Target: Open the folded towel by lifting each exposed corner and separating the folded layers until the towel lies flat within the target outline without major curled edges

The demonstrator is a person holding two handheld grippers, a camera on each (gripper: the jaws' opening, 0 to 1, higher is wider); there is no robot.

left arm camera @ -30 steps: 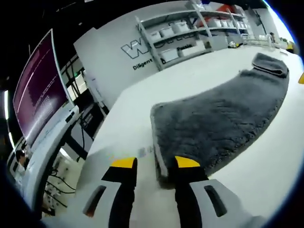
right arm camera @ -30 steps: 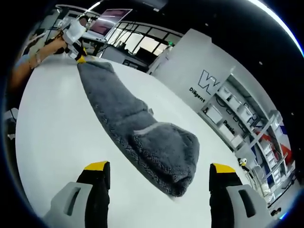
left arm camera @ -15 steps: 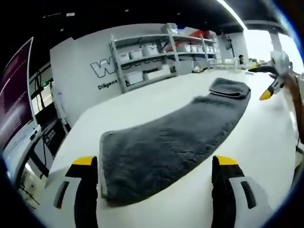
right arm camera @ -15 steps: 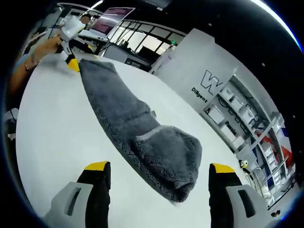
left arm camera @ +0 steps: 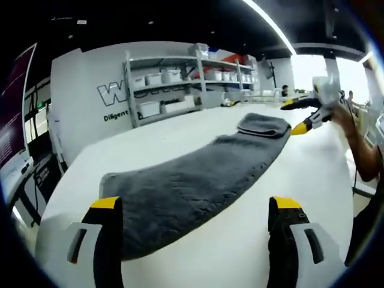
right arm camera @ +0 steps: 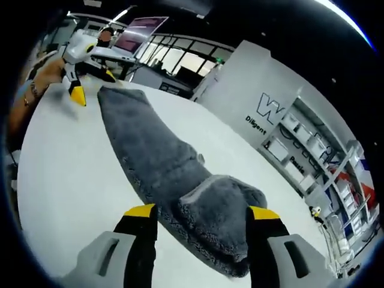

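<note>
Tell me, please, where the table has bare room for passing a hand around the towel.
Bare white table lies along both long sides of the grey towel. It is crowded at the folded end, between the right tongs.

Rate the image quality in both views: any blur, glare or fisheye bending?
Left gripper view: window glare upper right washes out the right hand-held gripper; the table edge bows. Right gripper view: the towel pile is sharp nearby, while the far left hand-held gripper is soft; the shelves curve strongly.

Lettered wall (left arm camera: 90, 78), storage shelves (left arm camera: 186, 78)
</note>
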